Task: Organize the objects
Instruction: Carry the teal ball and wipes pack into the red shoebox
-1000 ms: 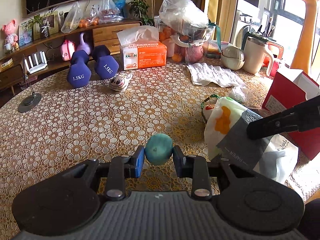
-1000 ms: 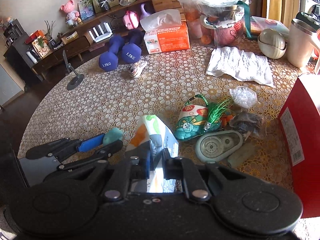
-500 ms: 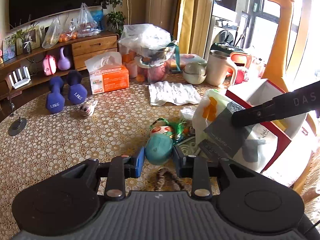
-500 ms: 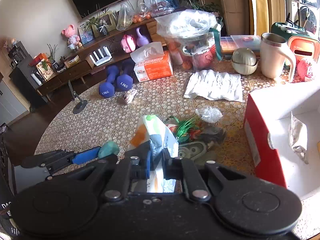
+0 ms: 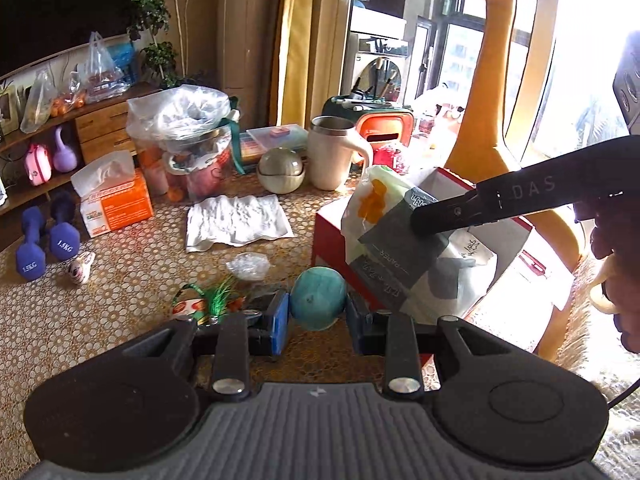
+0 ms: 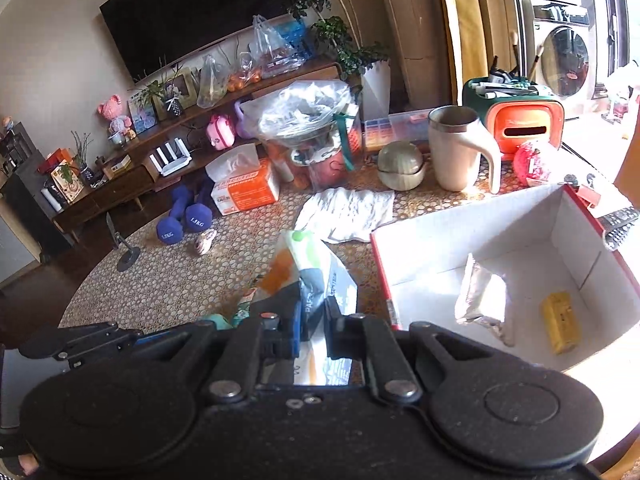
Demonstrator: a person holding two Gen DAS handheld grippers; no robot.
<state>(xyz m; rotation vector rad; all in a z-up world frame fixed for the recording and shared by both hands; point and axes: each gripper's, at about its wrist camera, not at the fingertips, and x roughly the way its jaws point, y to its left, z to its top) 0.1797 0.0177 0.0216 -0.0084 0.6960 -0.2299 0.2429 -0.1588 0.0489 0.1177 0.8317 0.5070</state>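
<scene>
Left tool (image 5: 318, 312): pinching a round teal ball (image 5: 318, 298) with a dull, slightly marbled surface, held above the tabletop (image 5: 120, 300) with the lace-pattern cloth.
Right tool (image 6: 313, 328): pressed on a soft white plastic pack (image 6: 310, 276) printed with orange, green and grey, held just left of the box.
Box: a red cardboard box with white inside (image 6: 500, 224), open on the tabletop; a silver foil pouch (image 6: 480, 300) and a small yellow packet (image 6: 560, 320) lie inside.

Harsh daylight floods in from the window (image 5: 580, 92), blowing out the right side; fisheye edges bend, focus sharp.
</scene>
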